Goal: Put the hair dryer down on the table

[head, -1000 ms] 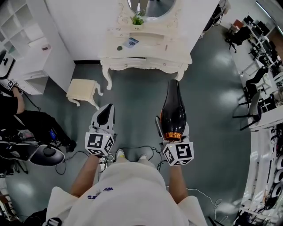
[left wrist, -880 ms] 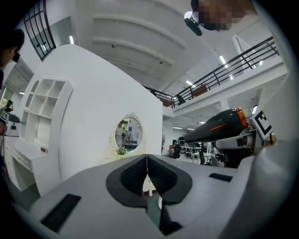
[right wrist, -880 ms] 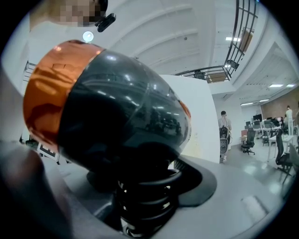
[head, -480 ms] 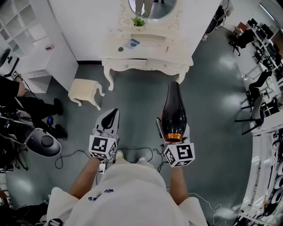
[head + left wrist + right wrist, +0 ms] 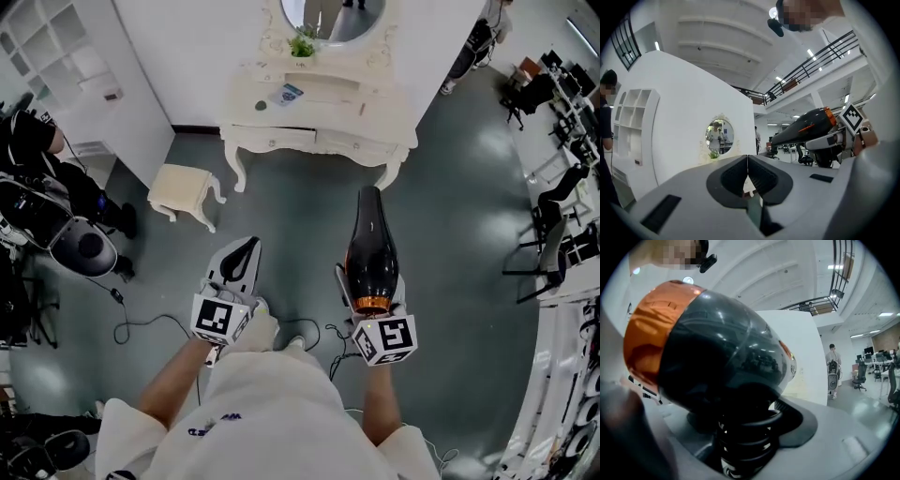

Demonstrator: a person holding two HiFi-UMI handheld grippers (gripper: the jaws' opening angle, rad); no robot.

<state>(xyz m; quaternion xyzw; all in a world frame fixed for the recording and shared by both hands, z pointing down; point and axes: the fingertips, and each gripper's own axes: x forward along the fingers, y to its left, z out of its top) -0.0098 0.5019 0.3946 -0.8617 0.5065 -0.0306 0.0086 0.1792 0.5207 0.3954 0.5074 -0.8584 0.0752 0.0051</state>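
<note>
Closest in, the person's two forearms reach forward, each with a gripper pointing level and away from the body. The left gripper (image 5: 249,244) has its jaws pressed together with nothing between them; its own view shows the dark pads meeting on one line. The right gripper (image 5: 370,289) has its jaws part-way apart and clamped on the dryer (image 5: 368,246). In the right gripper view a black ribbed stem under the dryer's body sits between the grey jaws.

The dryer rides on top of the right gripper and juts out past its jaws. Its orange-ringed back end lies over the marker cube, near the person, and its narrow black nose is farthest out. So its long axis runs along the gripper's own line, straight ahead. It is off any surface, with only the grey floor below.

Beyond the nose comes a stretch of bare floor, then the table (image 5: 361,117), a white dressing table against the wall. It lies dead ahead of both grippers and well apart from them. The dryer's nose aims at the right half of the top, which looks bare. A card and a small dark thing lie toward the left half. A stool (image 5: 183,190) stands off to the left, closer in than the table.

By my reading, the right hand only needs to carry straight forward, then lower the dryer onto that right half.
</note>
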